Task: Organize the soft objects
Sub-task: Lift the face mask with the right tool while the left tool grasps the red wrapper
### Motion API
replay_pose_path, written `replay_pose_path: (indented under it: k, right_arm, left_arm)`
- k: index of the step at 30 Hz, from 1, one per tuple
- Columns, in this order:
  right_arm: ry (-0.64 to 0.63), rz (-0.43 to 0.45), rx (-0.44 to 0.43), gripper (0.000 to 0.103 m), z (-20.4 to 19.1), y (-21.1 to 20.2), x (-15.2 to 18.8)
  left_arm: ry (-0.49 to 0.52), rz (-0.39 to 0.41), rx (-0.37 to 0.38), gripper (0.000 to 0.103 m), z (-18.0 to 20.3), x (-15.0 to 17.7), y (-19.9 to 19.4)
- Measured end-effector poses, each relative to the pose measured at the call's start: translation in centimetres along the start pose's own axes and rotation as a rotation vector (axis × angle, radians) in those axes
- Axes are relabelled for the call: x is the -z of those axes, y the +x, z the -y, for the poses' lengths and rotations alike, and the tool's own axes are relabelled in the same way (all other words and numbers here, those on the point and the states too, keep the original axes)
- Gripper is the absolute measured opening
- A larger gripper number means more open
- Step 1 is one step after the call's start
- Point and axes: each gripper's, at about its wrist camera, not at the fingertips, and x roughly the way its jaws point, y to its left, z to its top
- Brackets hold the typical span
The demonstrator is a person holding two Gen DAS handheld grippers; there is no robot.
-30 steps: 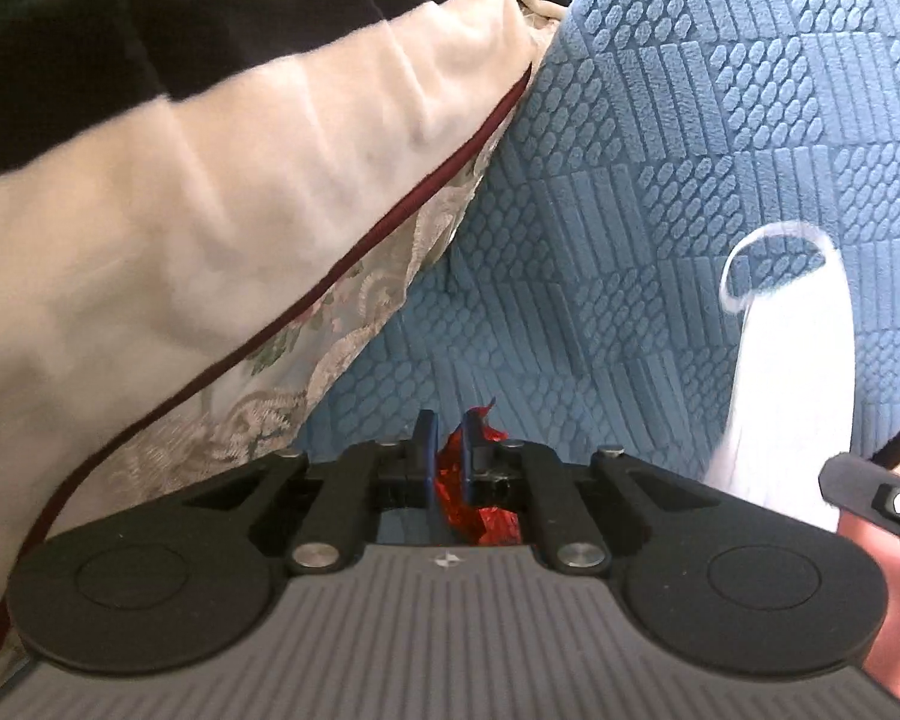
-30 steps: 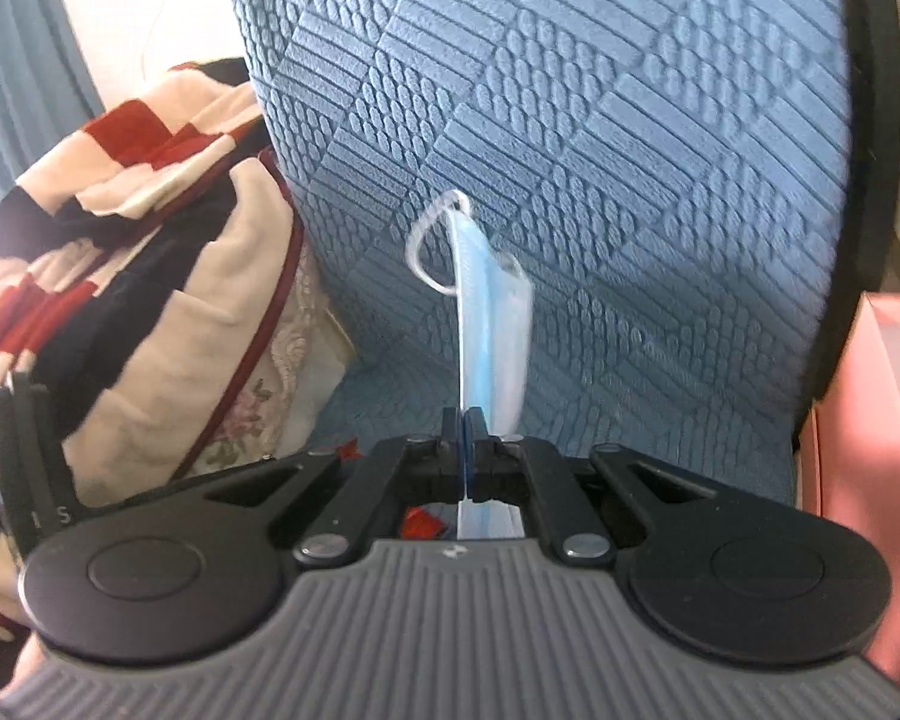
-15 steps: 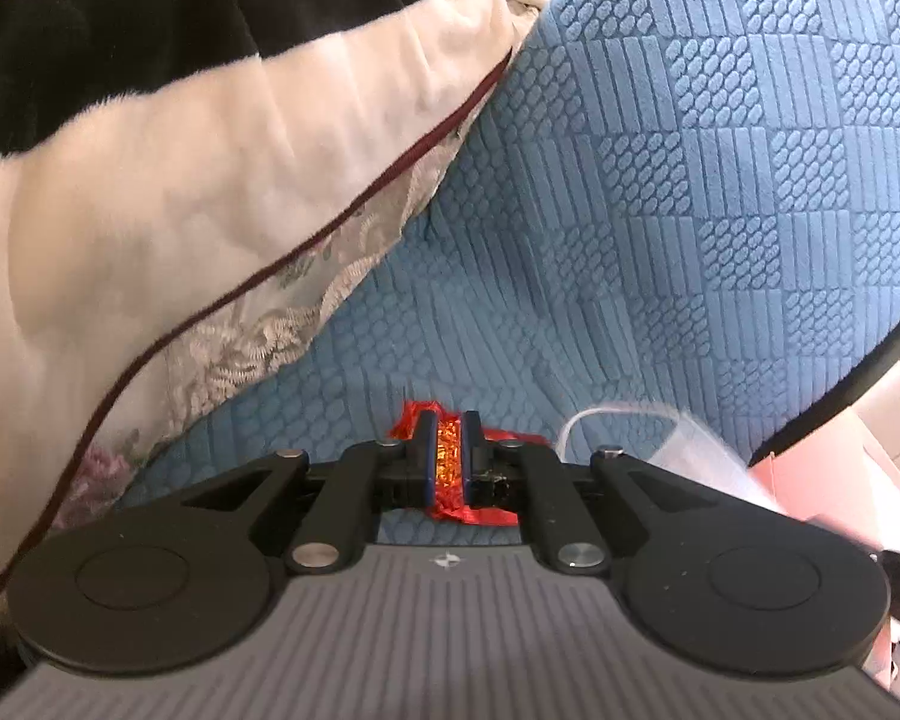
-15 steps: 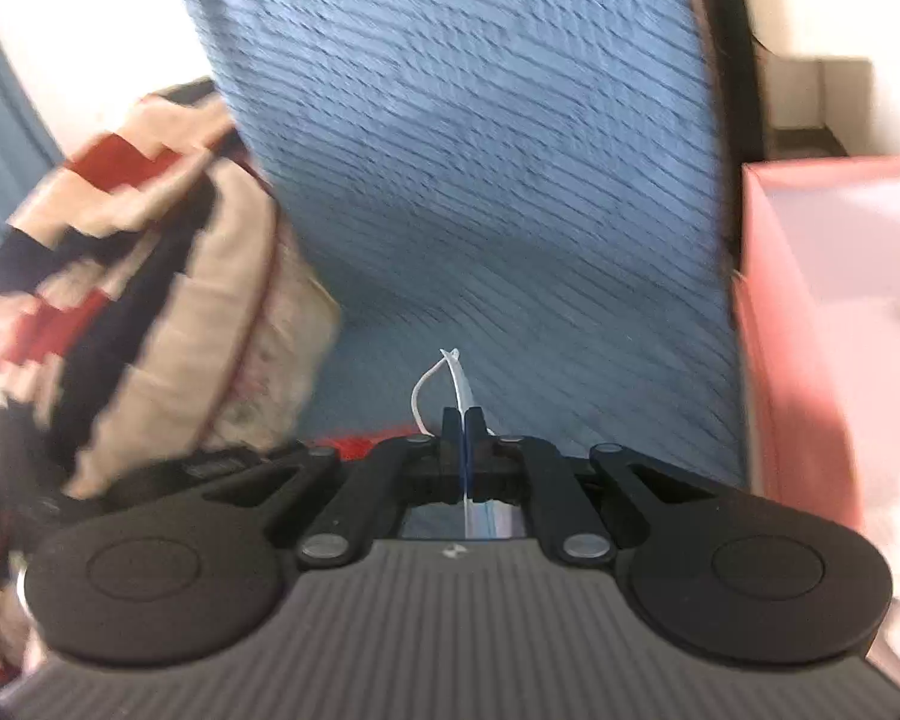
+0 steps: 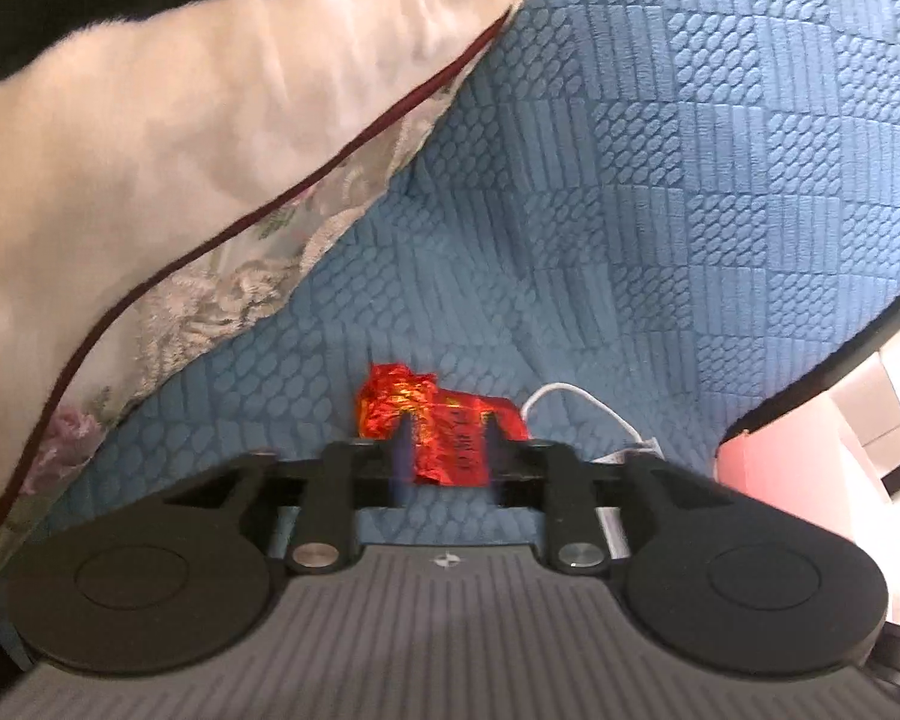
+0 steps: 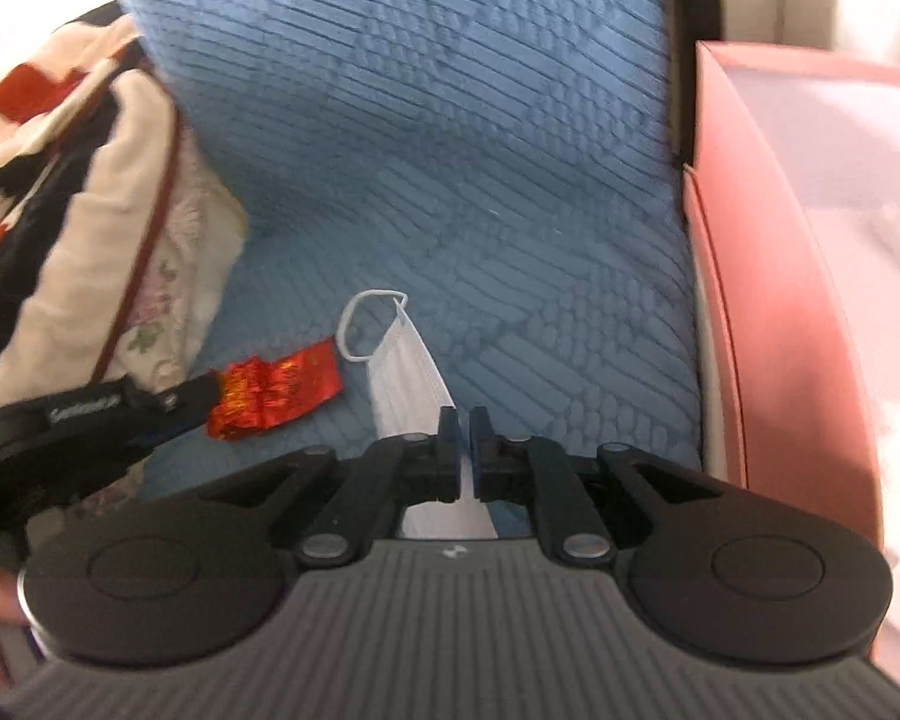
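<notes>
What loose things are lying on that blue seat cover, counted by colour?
Red: 1, the foil wrapper, between the left gripper's opened jaws.
White: 1, the face mask, between the right gripper's just-parted jaws.
Cream patterned: 1, the cushion.
Total: 3

The sofa cover [image 5: 660, 180] is blue quilted cloth, matt and embossed in ribbed and pebbled squares. The red wrapper [image 5: 450, 426] is crinkled glossy foil. The face mask [image 6: 411, 372] is soft white non-woven fabric. The pillow [image 5: 180, 138] is smooth cream cloth with embroidered edging.
</notes>
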Motion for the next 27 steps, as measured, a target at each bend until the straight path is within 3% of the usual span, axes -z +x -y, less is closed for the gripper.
replay_pose_path:
  k: [2, 3, 8, 14, 17, 22, 27]
  right_arm:
    - [-0.014, 0.017, 0.002, 0.036, 0.1, -0.3, 0.0]
    - [-0.016, 0.023, 0.005, 0.042, 0.2, -0.3, 0.0]
    - [-0.064, 0.076, 0.004, 0.042, 0.2, -1.0, -0.1]
    - [-0.199, 0.141, -0.082, 0.042, -1.8, -2.1, 0.2]
    - [-0.228, 0.089, -0.086, 0.042, -2.3, -0.7, 0.5]
    - [-0.234, -0.068, 0.044, 0.042, -2.2, 3.7, 1.2]
    - [-0.241, -0.103, 0.048, 0.045, -1.9, 5.1, 1.6]
  left_arm:
    - [0.009, 0.011, 0.013, 0.053, 0.3, 0.0, -0.2]
    - [0.023, 0.03, 0.005, 0.053, 0.5, 0.1, -0.4]
    - [0.066, 0.027, -0.019, 0.053, 1.2, 0.2, 0.0]
    - [0.027, 0.008, -0.067, 0.053, -0.1, -0.4, 1.2]
    - [0.023, 0.008, -0.076, 0.053, -0.4, -0.5, 1.7]
    - [0.05, -0.003, -0.073, 0.053, -0.3, 0.0, 2.5]
    - [0.073, -0.016, -0.077, 0.053, -0.4, 0.5, 3.5]
